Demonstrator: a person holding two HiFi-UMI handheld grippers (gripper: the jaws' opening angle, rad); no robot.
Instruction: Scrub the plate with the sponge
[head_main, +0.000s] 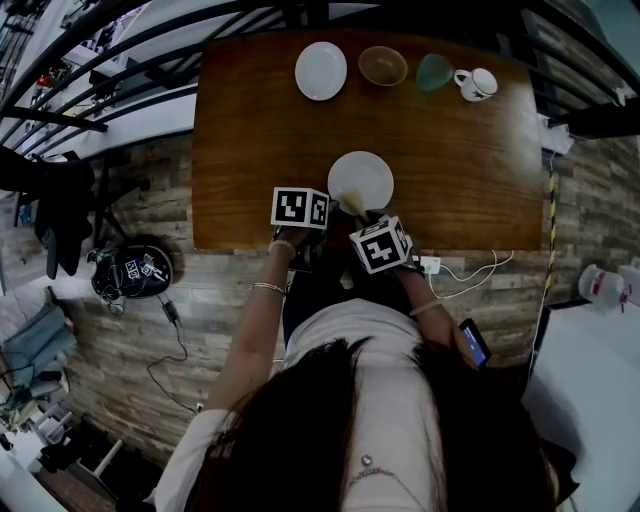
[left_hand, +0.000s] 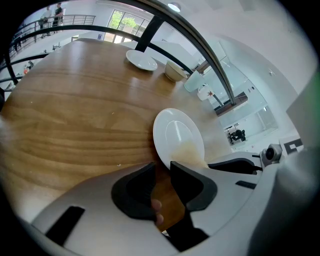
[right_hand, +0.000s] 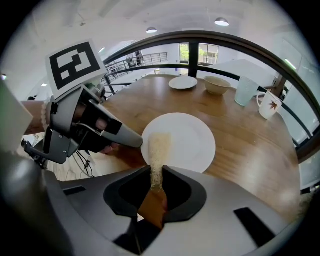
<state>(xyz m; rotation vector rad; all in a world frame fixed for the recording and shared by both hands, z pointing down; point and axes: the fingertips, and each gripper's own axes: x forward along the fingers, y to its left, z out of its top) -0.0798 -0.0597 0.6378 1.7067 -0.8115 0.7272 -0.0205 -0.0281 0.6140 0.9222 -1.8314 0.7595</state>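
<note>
A white plate (head_main: 361, 178) lies near the front edge of the wooden table (head_main: 250, 150). In the right gripper view my right gripper (right_hand: 158, 174) is shut on a thin beige sponge (right_hand: 159, 147), whose free end rests on the left half of the plate (right_hand: 190, 142). My left gripper (left_hand: 162, 169) stands at the plate's (left_hand: 175, 132) near-left rim. Its jaws are apart with bare wood between them, and the rim reaches just to their tips. From the right gripper view, one grey finger (right_hand: 122, 136) of the left gripper lies against that rim.
Along the table's far edge stand a second white plate (head_main: 321, 70), a tan bowl (head_main: 383, 66), a pale green cup (head_main: 434, 72) and a white mug (head_main: 478, 84). A black railing runs behind them. The person stands at the table's near edge.
</note>
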